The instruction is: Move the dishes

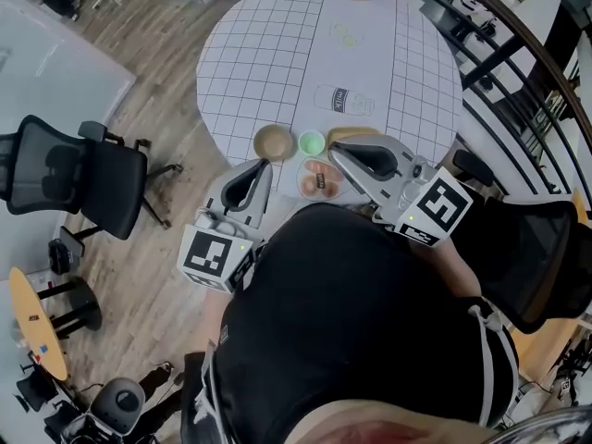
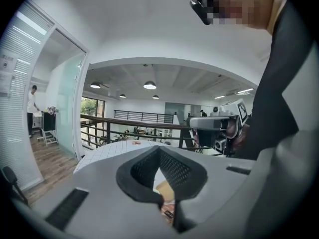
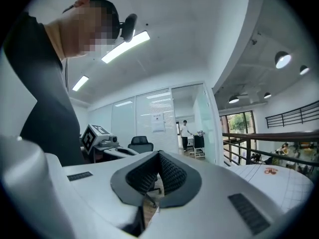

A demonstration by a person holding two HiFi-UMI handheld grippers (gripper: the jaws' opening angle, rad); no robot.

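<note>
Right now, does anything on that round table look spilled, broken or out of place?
Nothing stands out. The tan bowl, the small green cup and the pink plate sit upright and close together near the near edge of the table. No spill or breakage shows.

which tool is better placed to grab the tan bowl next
Probably left: in the head view the left tool points at the tan bowl just ahead of its tip, while the right tool hangs over the pink plate. Both are shut.
</note>
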